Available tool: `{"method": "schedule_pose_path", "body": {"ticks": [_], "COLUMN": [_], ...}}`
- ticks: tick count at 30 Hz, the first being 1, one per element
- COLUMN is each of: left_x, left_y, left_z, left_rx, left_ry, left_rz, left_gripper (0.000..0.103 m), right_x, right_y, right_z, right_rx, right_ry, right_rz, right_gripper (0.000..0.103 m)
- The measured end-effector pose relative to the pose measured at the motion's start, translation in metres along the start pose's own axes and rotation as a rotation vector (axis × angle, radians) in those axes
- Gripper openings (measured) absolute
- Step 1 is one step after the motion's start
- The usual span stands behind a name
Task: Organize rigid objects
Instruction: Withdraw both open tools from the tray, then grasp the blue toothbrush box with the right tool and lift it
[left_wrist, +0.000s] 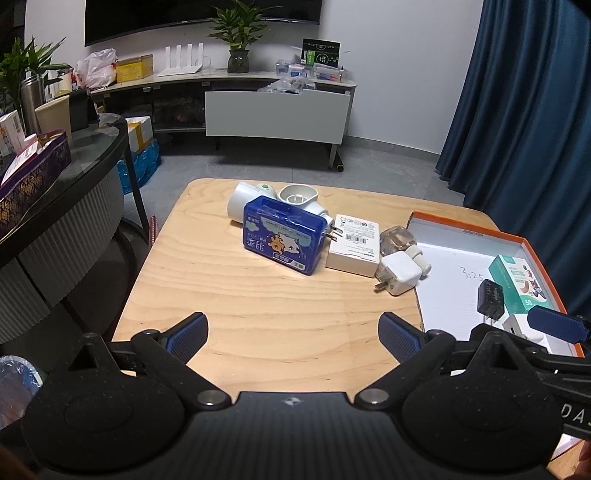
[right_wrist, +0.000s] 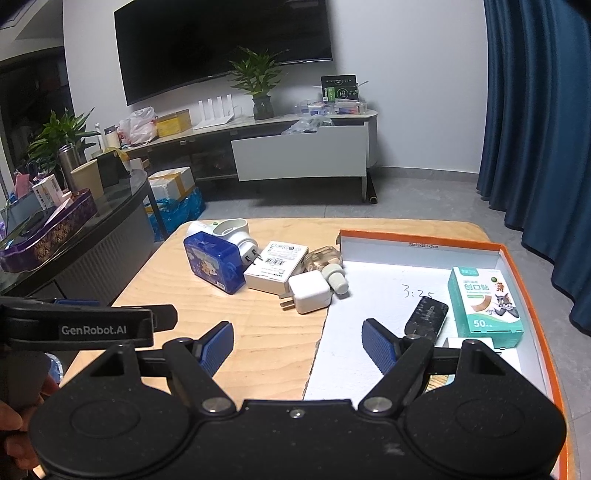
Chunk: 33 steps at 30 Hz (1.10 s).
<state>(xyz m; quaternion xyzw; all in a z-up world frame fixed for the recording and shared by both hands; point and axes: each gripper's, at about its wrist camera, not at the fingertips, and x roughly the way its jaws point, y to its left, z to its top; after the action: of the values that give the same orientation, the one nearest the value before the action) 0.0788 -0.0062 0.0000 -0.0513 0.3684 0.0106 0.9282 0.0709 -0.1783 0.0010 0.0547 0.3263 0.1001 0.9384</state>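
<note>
Left gripper (left_wrist: 293, 334): released, jaws wide apart, nothing between them; it hangs over the bare near part of the table (left_wrist: 258, 325), probably so that any thing of the heap ahead can be chosen.
Right gripper (right_wrist: 297, 345): also released and empty; it stands over the near left edge of the tray (right_wrist: 424, 239), just beside the left gripper.
Heap on the table: ahead of both grippers lie the blue box (left_wrist: 282, 240), the white plug device (left_wrist: 295, 197) behind it, the white carton (left_wrist: 354, 245), the clear bottle (left_wrist: 397, 238) and the white charger (left_wrist: 399, 273). They touch one another, so it seems they are not sorted yet.
Tray: to the right of the left gripper; it already keeps the plaster box (right_wrist: 485, 304) and the black adapter (right_wrist: 426, 314), well apart, likely to leave room.
Nearest thing: the white charger, at the tray's edge, a short carry for the right gripper.
</note>
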Motion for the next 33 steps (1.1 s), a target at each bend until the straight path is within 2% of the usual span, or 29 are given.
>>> {"method": "schedule_pose_path", "body": {"ticks": [15,24,29,33], "left_x": [0.007,0.009,0.015,0.020], "left_y": [0.027,0.060,0.079,0.091], "left_z": [0.002,0.004,0.001,-0.001], "left_rx": [-0.048,-0.108,-0.138,-0.170], "left_ry": [0.005,-0.003,0.012,0.025], "left_rz": [0.039,0.080,0.100,0.109], "left_gripper": [0.102,0.102,0.102,0.102], "right_x": [0.031,0.087,0.124,0.152], "right_y": [0.019,0.047,0.066,0.077], "right_z": [0.014,0.040,0.054,0.062], "right_rx": [-0.056,-0.136,-0.211,-0.277], "right_ry": [0.011,-0.014,-0.024,-0.022], "right_rz": [0.063,0.159,0.183,0.171], "right_gripper": [0.091,0.091,0.091,0.091]}}
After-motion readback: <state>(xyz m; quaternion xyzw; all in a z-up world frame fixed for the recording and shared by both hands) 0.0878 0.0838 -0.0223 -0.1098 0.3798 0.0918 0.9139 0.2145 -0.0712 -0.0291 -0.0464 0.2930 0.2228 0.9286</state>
